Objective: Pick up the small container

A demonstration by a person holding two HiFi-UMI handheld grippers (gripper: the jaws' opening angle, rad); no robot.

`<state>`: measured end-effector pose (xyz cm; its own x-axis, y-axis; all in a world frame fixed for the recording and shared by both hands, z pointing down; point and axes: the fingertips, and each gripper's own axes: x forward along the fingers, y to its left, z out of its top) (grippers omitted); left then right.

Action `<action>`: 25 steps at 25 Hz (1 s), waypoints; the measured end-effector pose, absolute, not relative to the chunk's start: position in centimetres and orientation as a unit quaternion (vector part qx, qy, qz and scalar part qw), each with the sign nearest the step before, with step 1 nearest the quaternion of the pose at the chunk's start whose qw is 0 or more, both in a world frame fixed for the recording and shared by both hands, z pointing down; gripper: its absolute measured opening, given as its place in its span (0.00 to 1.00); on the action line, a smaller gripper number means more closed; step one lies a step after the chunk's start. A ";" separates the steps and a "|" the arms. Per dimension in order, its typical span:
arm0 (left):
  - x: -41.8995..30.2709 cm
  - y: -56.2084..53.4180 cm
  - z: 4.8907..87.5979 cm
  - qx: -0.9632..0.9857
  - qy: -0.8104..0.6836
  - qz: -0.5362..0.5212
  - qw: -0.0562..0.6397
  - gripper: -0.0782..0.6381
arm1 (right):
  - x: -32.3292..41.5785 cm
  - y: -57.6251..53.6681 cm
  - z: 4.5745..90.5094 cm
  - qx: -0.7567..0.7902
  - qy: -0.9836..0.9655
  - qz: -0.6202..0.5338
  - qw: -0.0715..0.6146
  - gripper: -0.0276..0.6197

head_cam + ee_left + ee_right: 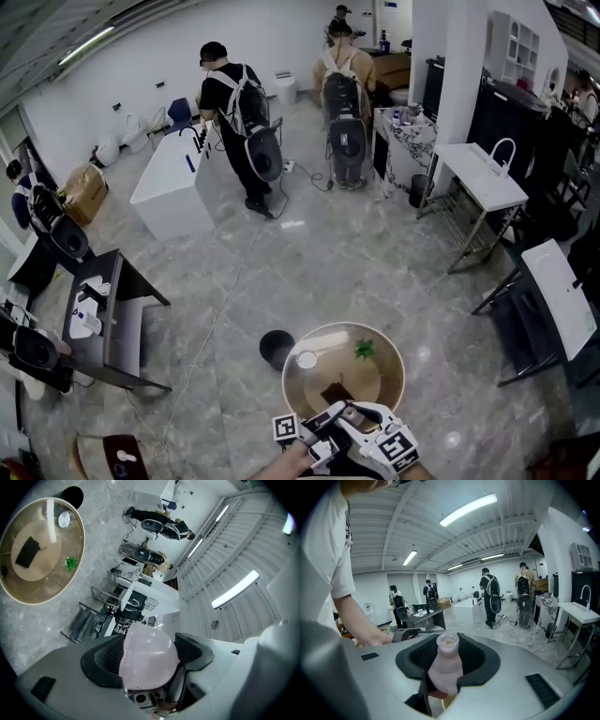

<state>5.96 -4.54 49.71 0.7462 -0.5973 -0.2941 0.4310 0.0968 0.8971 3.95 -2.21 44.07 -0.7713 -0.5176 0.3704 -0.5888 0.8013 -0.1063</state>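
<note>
1. The right tongs (449, 659) pinch the small container (446, 668), a pale pink frosted bottle. Its open neck points away from the camera, and its base is hidden below the pads.
2. The left tongs (149, 657) are clamped wide on a pink dome (148, 641) of the same tint (I cannot tell whether this is that bottle's own body). The jaw bodies hide its lower edge.
3. In the head view both tongs meet at the 6 o'clock rim of the round glass desk (395, 362). The bottom edge of the frame cuts them off, and what they hold is too small there to make out.
4. On the desk, a green sprig (364, 350) lies at 1 o'clock and a white disc (307, 359) at 10 o'clock. A dark flat thing (337, 389) near the middle is hard to identify.
5. A black round thing (277, 349) stands on the floor just beside the desk, at 9 o'clock.
</note>
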 end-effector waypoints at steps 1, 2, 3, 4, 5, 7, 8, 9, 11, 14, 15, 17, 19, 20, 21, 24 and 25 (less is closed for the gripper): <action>5.5 -3.8 49.5 0.575 -0.068 -0.346 0.738 0.60 | 3.4 -1.5 43.9 0.301 -0.933 0.108 0.164 0.28; 5.0 -3.0 49.2 0.577 -0.065 -0.342 0.739 0.60 | 2.9 -0.7 43.7 0.307 -0.931 0.107 0.164 0.28; 4.5 -2.2 49.1 0.579 -0.062 -0.337 0.740 0.60 | 2.4 0.2 43.4 0.313 -0.929 0.107 0.163 0.28; 4.0 -1.3 48.9 0.582 -0.059 -0.332 0.740 0.60 | 1.9 1.0 43.2 0.320 -0.928 0.107 0.161 0.28; 3.6 -0.5 48.7 0.585 -0.057 -0.327 0.740 0.60 | 1.5 1.9 43.0 0.325 -0.926 0.107 0.160 0.28; 2.5 1.2 48.3 0.588 -0.052 -0.320 0.741 0.60 | 0.4 3.5 42.7 0.333 -0.924 0.102 0.159 0.28; 2.0 2.0 48.2 0.589 -0.049 -0.319 0.741 0.60 | -0.2 4.4 42.5 0.336 -0.923 0.100 0.159 0.28; 1.4 2.8 48.0 0.590 -0.047 -0.319 0.740 0.60 | -0.7 5.1 42.3 0.338 -0.923 0.097 0.160 0.28; 0.6 4.4 47.5 0.589 -0.041 -0.321 0.741 0.60 | -1.7 6.8 41.8 0.340 -0.922 0.091 0.161 0.28; -0.3 7.2 46.6 0.591 -0.035 -0.318 0.741 0.60 | -2.6 9.6 41.1 0.347 -0.920 0.085 0.159 0.28; -0.5 7.9 46.3 0.595 -0.034 -0.315 0.739 0.60 | -2.8 10.3 40.8 0.350 -0.920 0.082 0.157 0.28; -1.0 9.0 45.7 0.602 -0.034 -0.310 0.734 0.60 | -3.2 11.5 40.1 0.355 -0.919 0.077 0.153 0.28; -1.2 10.3 45.1 0.605 -0.033 -0.308 0.734 0.60 | -3.3 12.8 39.6 0.362 -0.917 0.072 0.151 0.28; -1.2 10.9 44.9 0.605 -0.030 -0.307 0.734 0.60 | -3.3 13.3 39.4 0.366 -0.915 0.068 0.152 0.28; -1.2 11.5 44.6 0.605 -0.026 -0.306 0.734 0.60 | -3.3 13.9 39.2 0.371 -0.914 0.063 0.155 0.28; -1.2 12.9 43.7 0.605 -0.015 -0.302 0.736 0.60 | -3.5 15.3 38.4 0.377 -0.910 0.055 0.163 0.28; -1.0 13.3 43.4 0.604 -0.012 -0.301 0.737 0.60 | -3.4 15.7 38.0 0.379 -0.909 0.054 0.163 0.28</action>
